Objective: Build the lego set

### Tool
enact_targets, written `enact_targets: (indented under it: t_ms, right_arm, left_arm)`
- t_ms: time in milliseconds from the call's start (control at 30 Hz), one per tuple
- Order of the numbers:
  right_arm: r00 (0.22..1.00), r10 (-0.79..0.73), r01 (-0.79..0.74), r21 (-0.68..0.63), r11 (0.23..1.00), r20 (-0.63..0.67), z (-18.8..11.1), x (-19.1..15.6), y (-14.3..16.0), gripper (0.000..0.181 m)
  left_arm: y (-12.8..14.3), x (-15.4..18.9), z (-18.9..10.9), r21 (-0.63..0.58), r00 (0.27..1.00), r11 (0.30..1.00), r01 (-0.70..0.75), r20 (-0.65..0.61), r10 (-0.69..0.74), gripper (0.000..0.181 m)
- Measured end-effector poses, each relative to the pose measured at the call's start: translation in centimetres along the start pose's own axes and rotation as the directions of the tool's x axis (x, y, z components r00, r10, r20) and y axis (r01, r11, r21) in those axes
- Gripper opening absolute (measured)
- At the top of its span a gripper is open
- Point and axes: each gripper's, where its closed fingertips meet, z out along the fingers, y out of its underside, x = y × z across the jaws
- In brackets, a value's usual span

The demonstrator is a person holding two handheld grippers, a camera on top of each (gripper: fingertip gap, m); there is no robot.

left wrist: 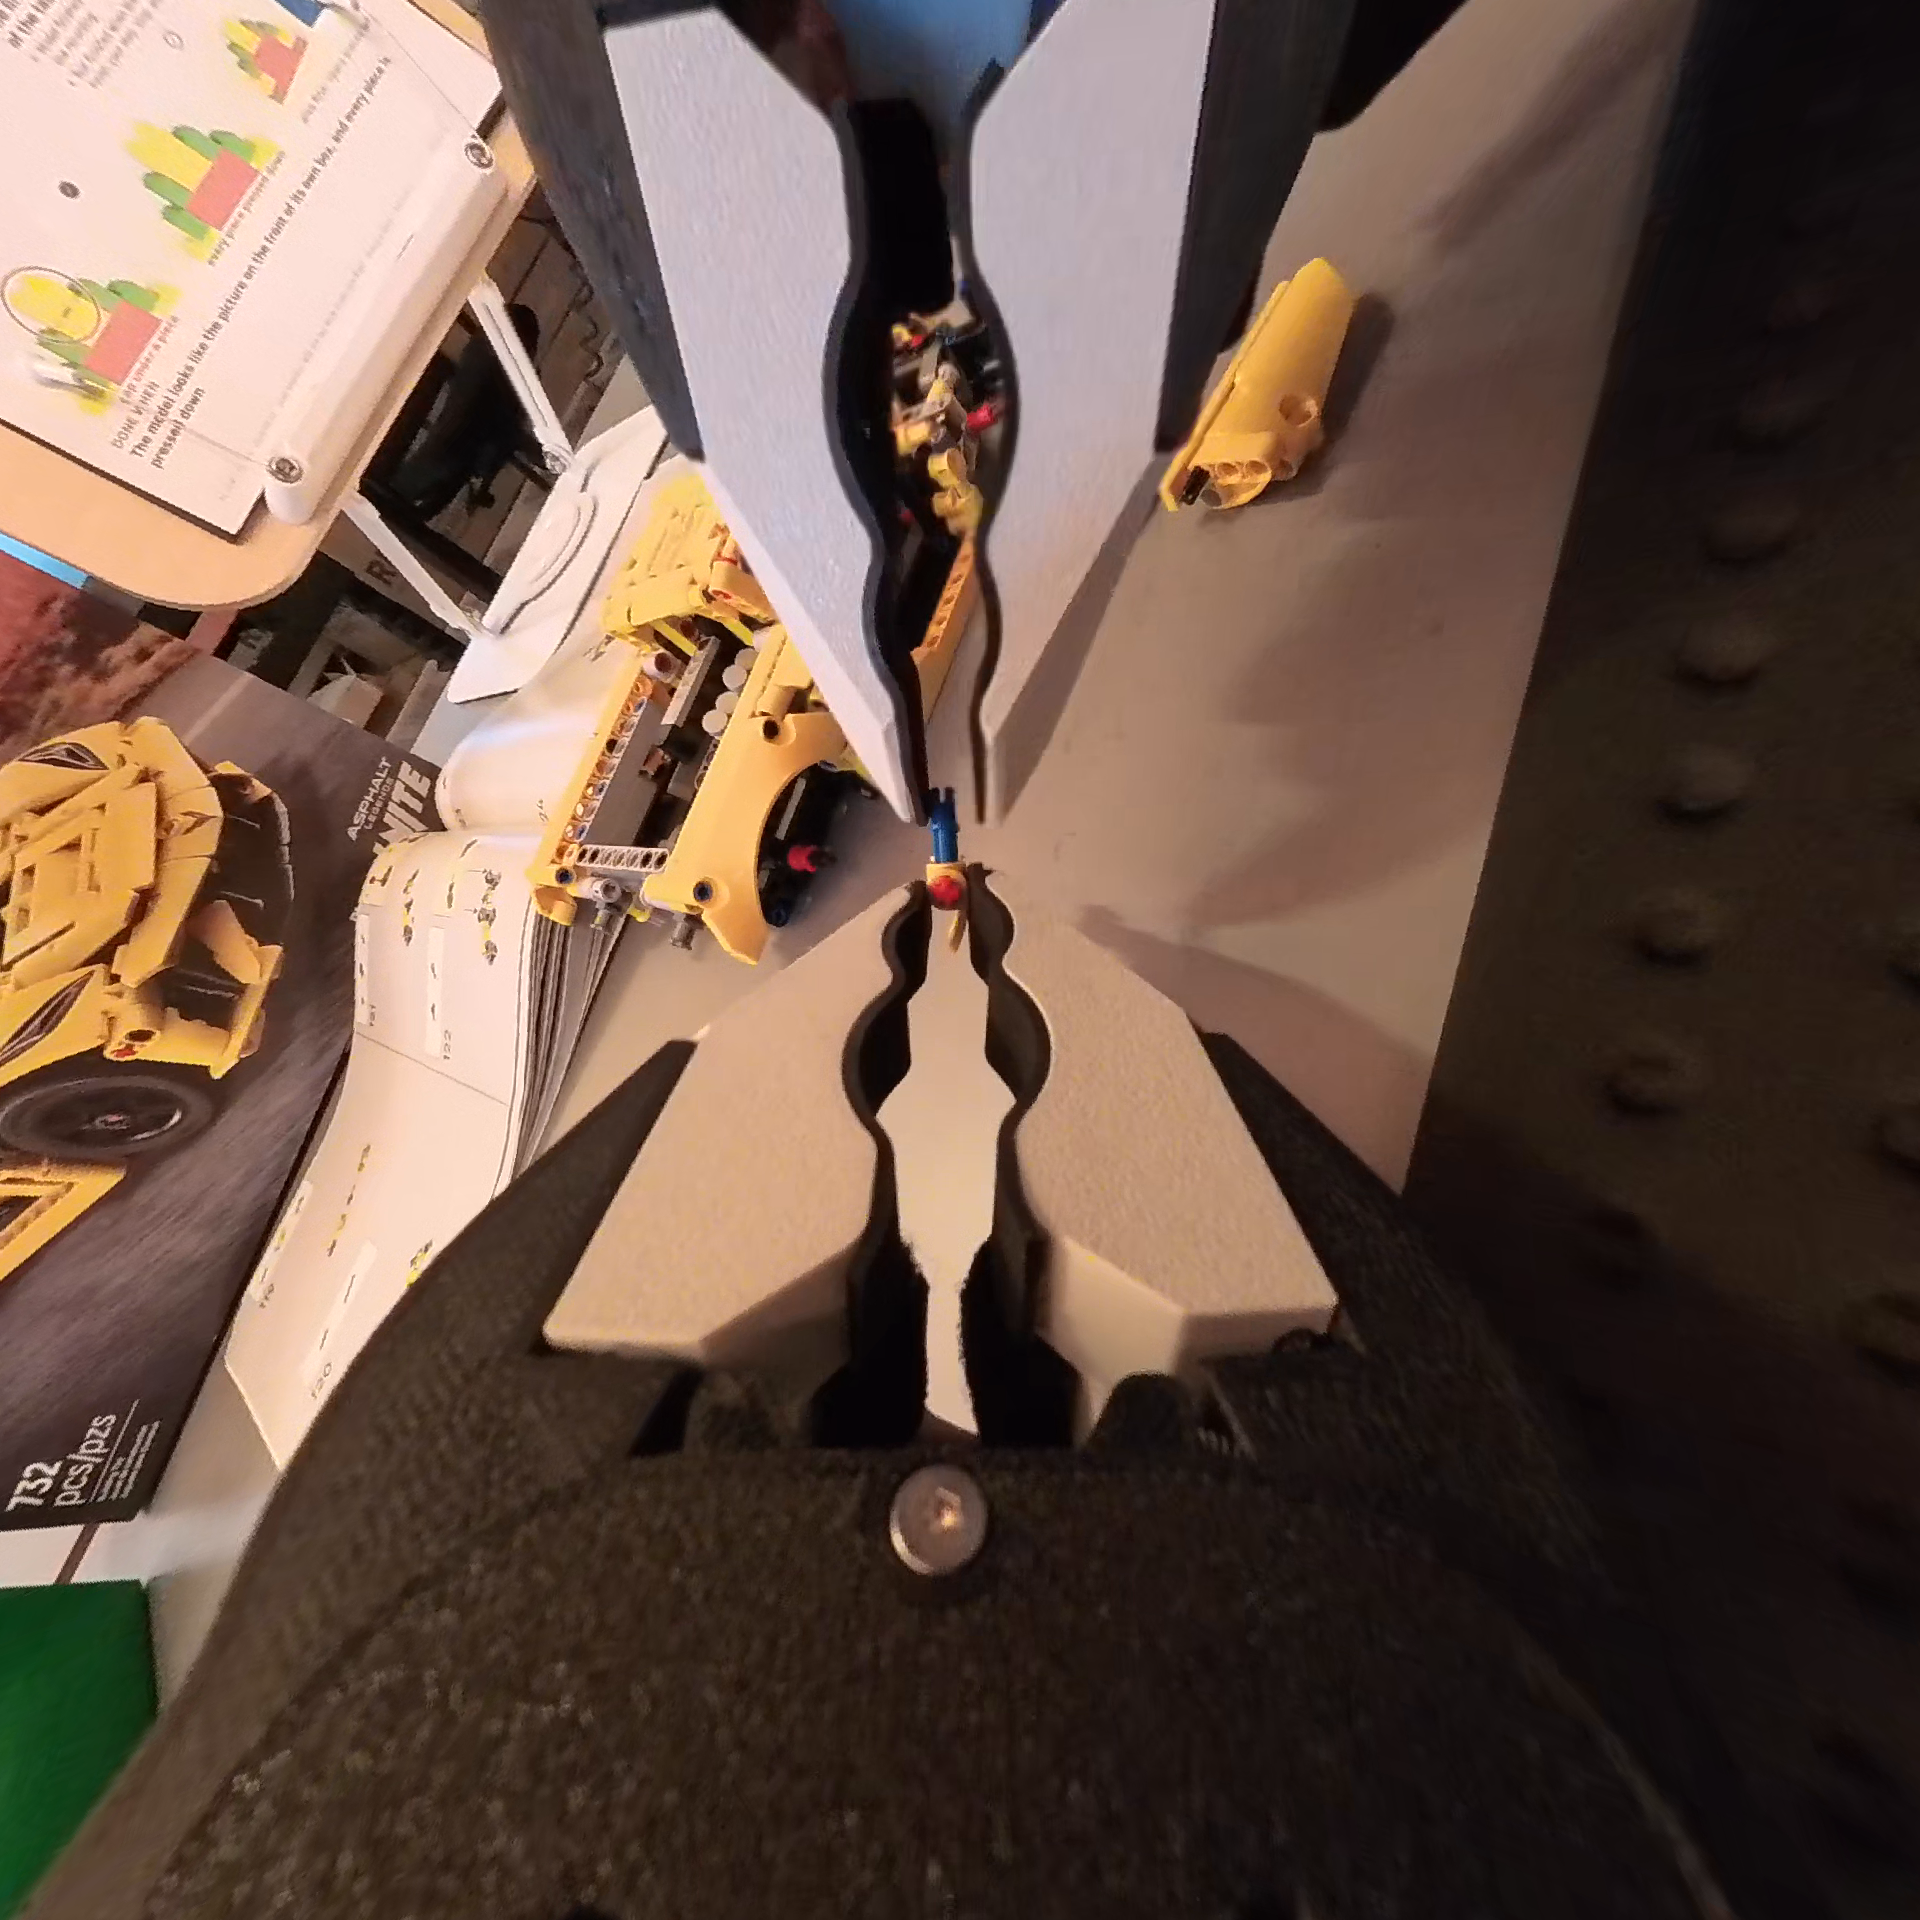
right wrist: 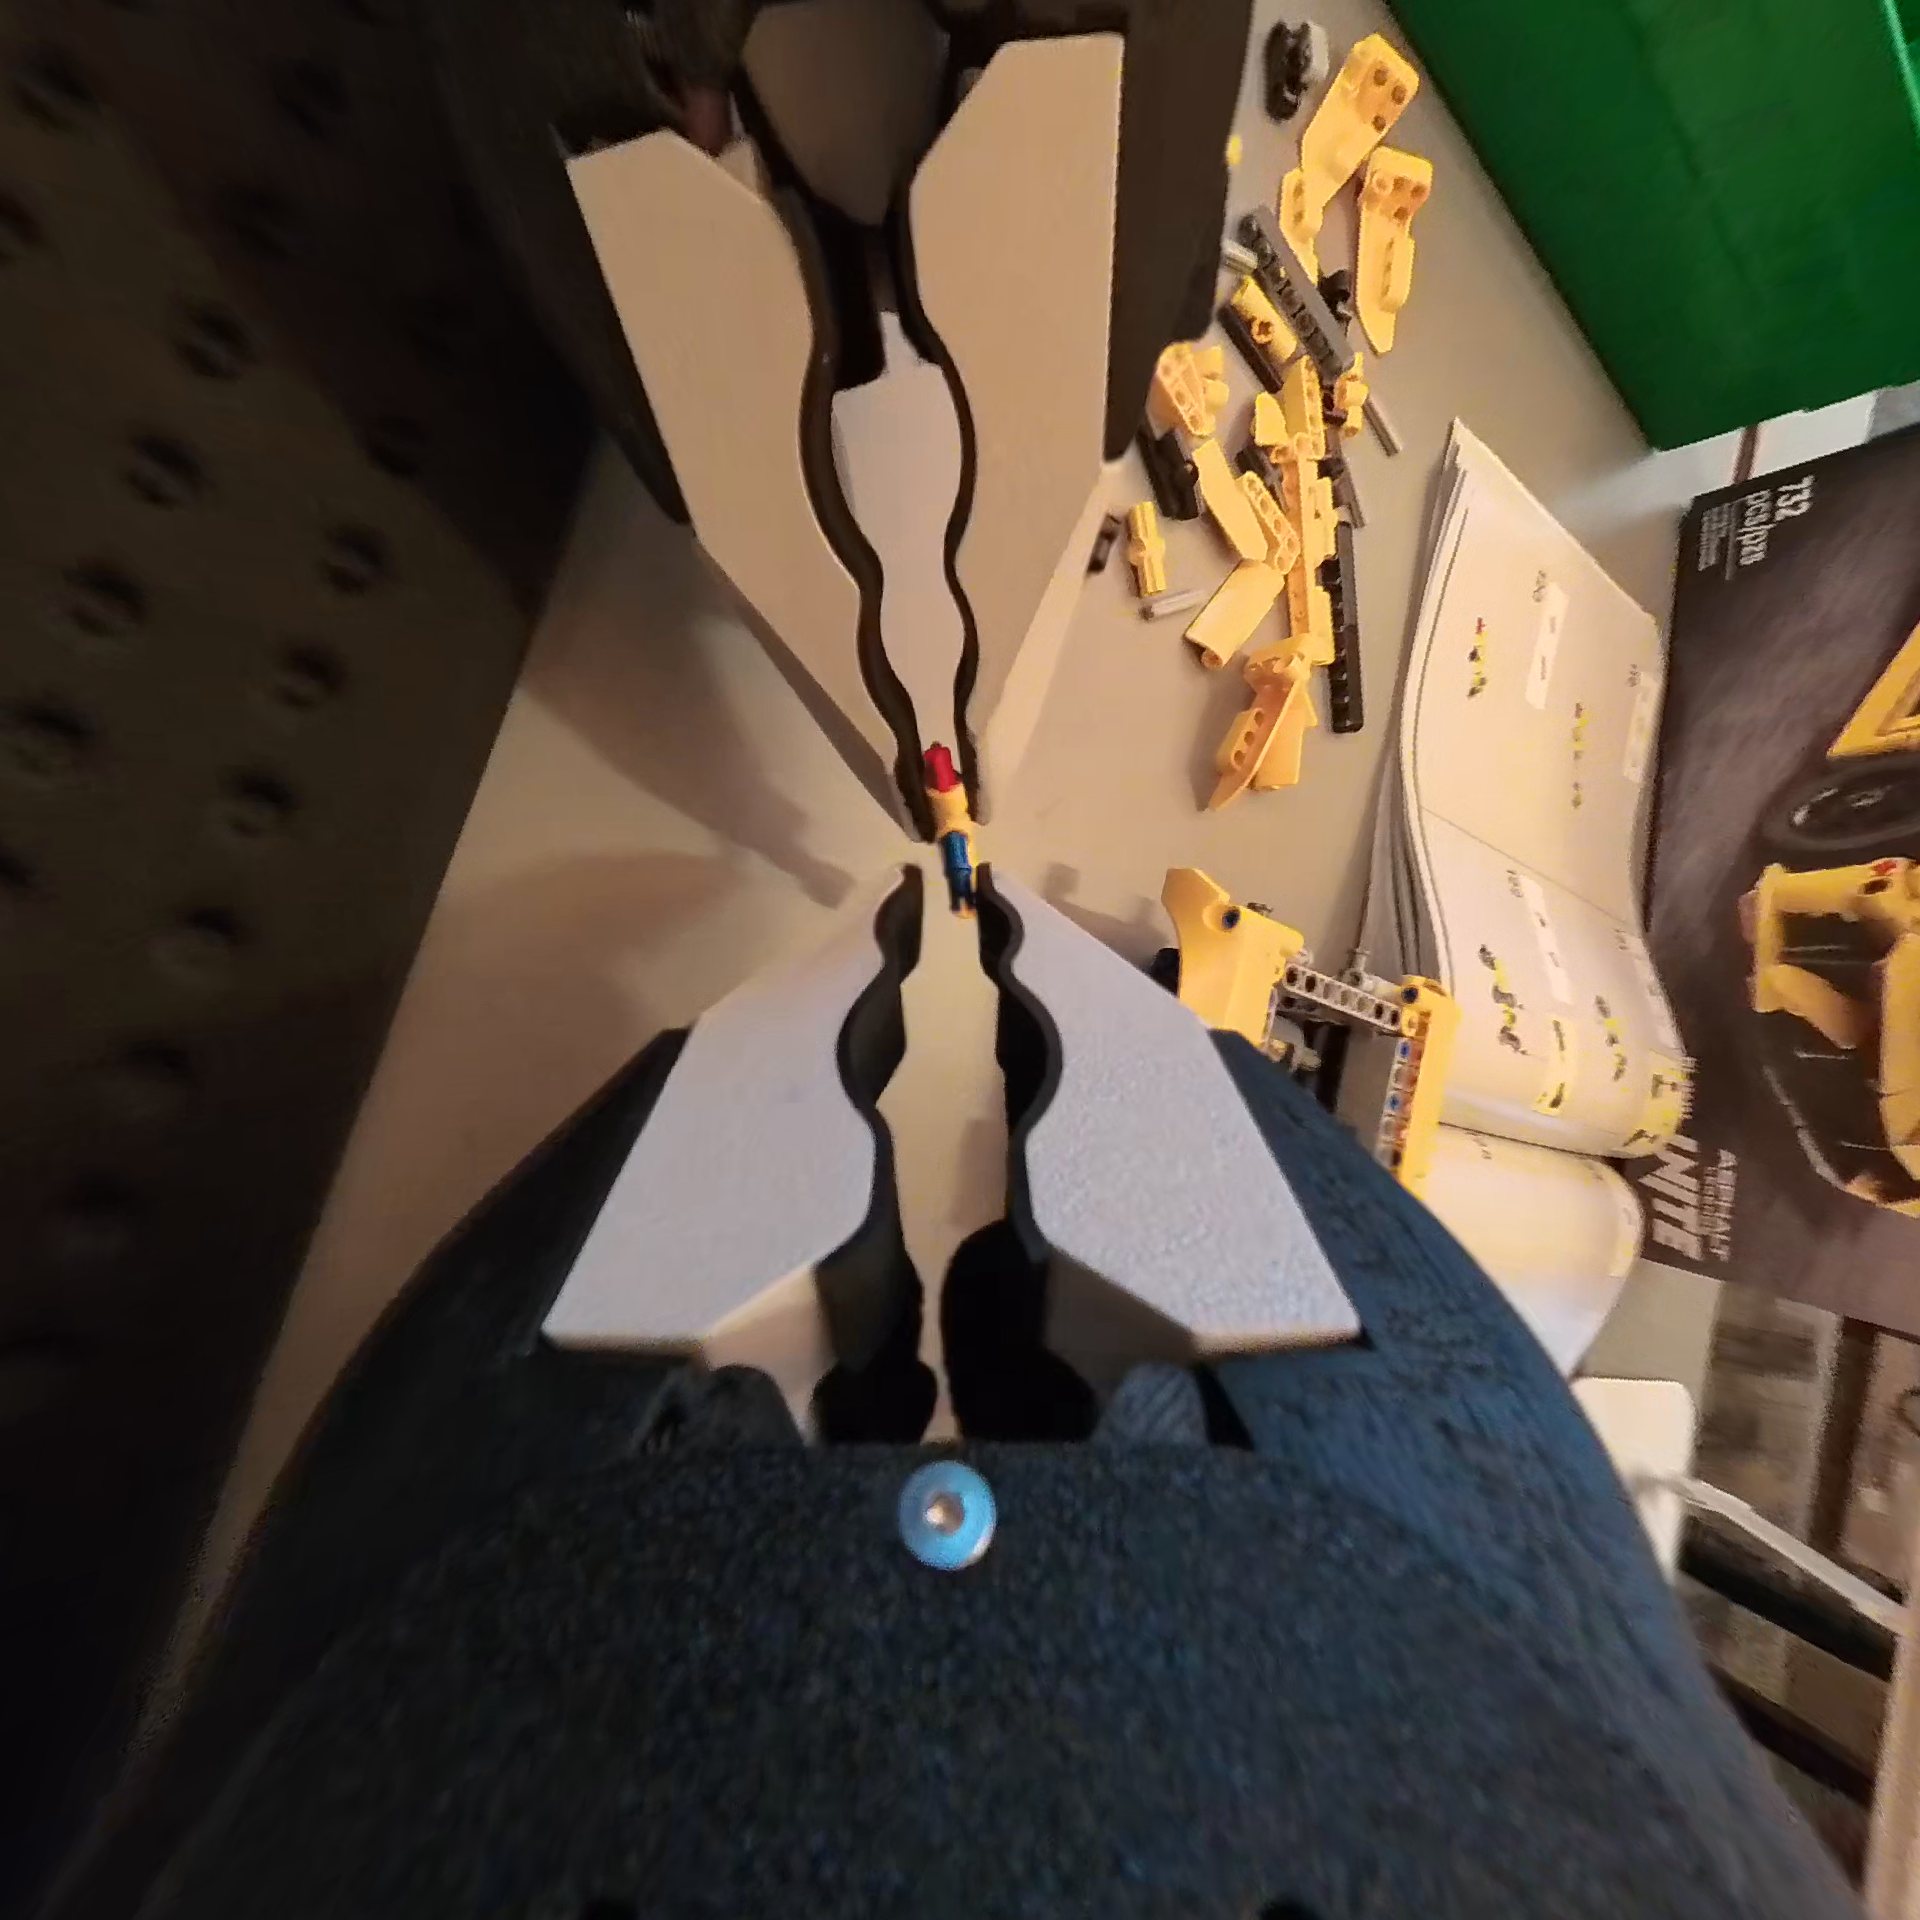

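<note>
My left gripper (left wrist: pixel 951 896) is shut on a small yellow connector with a red pin (left wrist: pixel 945 889). My right gripper (right wrist: pixel 951 891) is shut on a blue pin (right wrist: pixel 958 868). The two grippers meet tip to tip above the table, and the blue pin (left wrist: pixel 942 831) touches the yellow connector (right wrist: pixel 943 805). The right gripper (left wrist: pixel 948 816) comes down from the top of the left wrist view. The left gripper (right wrist: pixel 945 821) comes down from the top of the right wrist view. The part-built yellow car (left wrist: pixel 707 790) lies on the table beside them; it also shows in the right wrist view (right wrist: pixel 1299 987).
A pile of loose yellow and black parts (right wrist: pixel 1288 468) lies by an open instruction booklet (right wrist: pixel 1507 779). The set's box (left wrist: pixel 135 987) lies past it, and a green bin (right wrist: pixel 1683 187) beyond the pile. A yellow panel (left wrist: pixel 1262 395) lies alone. A dark studded wall (left wrist: pixel 1714 935) borders the table. The grippers are tip to tip, or close to it.
</note>
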Motion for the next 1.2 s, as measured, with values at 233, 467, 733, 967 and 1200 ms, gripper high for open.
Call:
enact_targets:
  t_ms: [233,467,733,967,1200]
  right_arm:
    - [0.936,0.305,-0.337,0.198,0.92,0.177,-1.0,0.3,-0.7,0.019]
    - [0.511,0.625,-0.852,0.251,0.46,0.59,-2.0,0.8,-1.2,0.023]
    - [0.43,0.669,-0.901,0.244,0.358,0.607,-1.6,0.9,-0.8,0.012]
    - [0.433,0.663,-0.899,0.244,0.363,0.61,-1.3,0.8,-1.1,0.004]
    - [0.496,0.699,-0.868,0.264,0.421,0.514,-1.2,1.2,-1.3,0.003]
  left_arm:
    - [-0.6,-0.7,-0.5,0.042,0.999,0.999,0.012,0.031,-0.013,0.006]
    - [-1.4,-1.3,-1.1,0.093,0.997,0.995,-0.021,0.08,0.013,0.007]
    - [-1.3,-1.1,-0.9,0.081,0.997,0.996,-0.027,0.074,0.021,0.007]
    - [-1.1,-0.9,-0.7,0.068,0.997,0.997,-0.035,0.07,0.03,0.006]
    - [-1.3,-1.4,-0.9,0.056,0.993,0.997,-0.05,0.11,0.044,0.006]
